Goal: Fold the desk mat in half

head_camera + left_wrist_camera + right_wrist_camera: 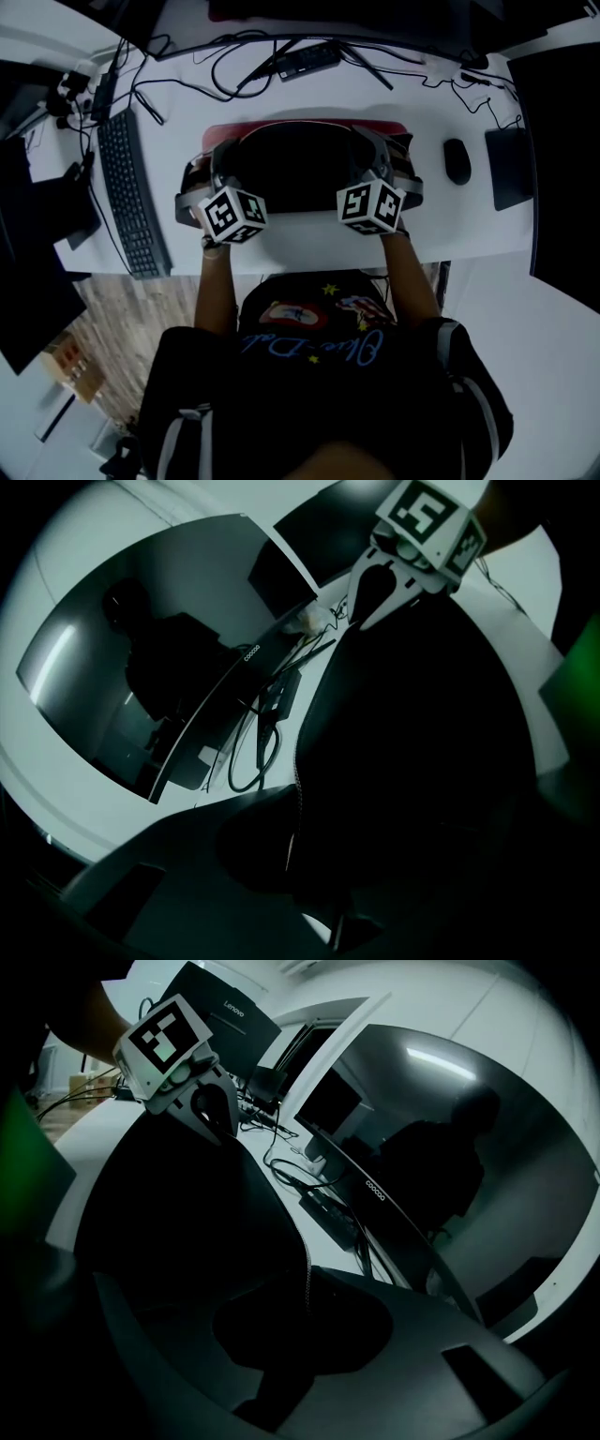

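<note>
Our left tongs and right tongs are each pinched nearly closed on a stitched corner of the desk mat. In both gripper views the dark sheet runs straight in between the jaws. The mat sits in the upper middle of the head view on the white desk, arched up between the two tongs with its black side showing and a red strip left along its far rim. We judge the held edge to be close to where it must land, so our main worry is alignment. If one of the tongs comes down ahead of the other, the corners will miss each other and the fold will lie skewed. The pinch sits only on the thin edge, so the bowed sheet could spring out of one grip and flop open. Pushing forward could also slide the whole mat on the smooth top towards the cables at the upper centre. The keyboard at left and the mouse at right lie well apart.
</note>
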A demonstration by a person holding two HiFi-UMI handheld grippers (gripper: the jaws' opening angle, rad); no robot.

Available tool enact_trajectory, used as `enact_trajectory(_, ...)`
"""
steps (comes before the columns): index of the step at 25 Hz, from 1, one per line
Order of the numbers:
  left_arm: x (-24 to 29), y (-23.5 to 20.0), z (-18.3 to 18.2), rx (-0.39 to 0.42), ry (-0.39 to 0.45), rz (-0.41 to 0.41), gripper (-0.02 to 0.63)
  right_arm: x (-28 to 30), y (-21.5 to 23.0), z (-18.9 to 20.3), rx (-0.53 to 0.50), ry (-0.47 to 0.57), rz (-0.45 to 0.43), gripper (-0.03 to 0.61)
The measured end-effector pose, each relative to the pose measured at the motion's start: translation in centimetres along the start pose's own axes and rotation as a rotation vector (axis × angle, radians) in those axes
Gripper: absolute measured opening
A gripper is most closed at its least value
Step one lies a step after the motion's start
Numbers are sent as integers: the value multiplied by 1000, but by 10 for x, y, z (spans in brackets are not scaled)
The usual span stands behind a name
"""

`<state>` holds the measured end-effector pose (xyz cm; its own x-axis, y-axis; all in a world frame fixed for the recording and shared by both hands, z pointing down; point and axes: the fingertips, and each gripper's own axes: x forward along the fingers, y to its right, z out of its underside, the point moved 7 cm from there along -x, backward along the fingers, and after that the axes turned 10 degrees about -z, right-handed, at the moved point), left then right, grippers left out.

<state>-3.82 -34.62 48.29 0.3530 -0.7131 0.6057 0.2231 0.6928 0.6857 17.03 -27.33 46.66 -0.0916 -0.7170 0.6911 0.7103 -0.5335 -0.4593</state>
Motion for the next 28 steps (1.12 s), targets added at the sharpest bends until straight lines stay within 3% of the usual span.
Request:
enact_trajectory(8,12,2,1,41,-44,-18,50,17,-2,3,-63,-26,-22,21)
enact_trajectory(11,13,1,1,48,-54,-42,78,19,-2,2,-66,-19,-35,61)
enact_trajectory(12,14,0,1,52,-53,-52,89,20,-2,3,-65,-18,-46,108)
enact_trajectory(15,14,-2,3,51,-51,-87,192,22,-3,5,-61,-14,-62,137)
enact_trajectory(18,11,-9,4,5,-43,-117,238,17,2,4,-28,15,-41,183)
enact_trajectory(24,-18,-31,-2,-201,76,-169,236,-18,22,5,84,105,57,187)
enact_trajectory(27,-38,-28,-12,-185,157,-132,227,-51,22,17,142,93,113,187)
enact_trajectory(28,-45,-25,-17,-170,187,-122,199,-63,20,22,164,85,132,187)
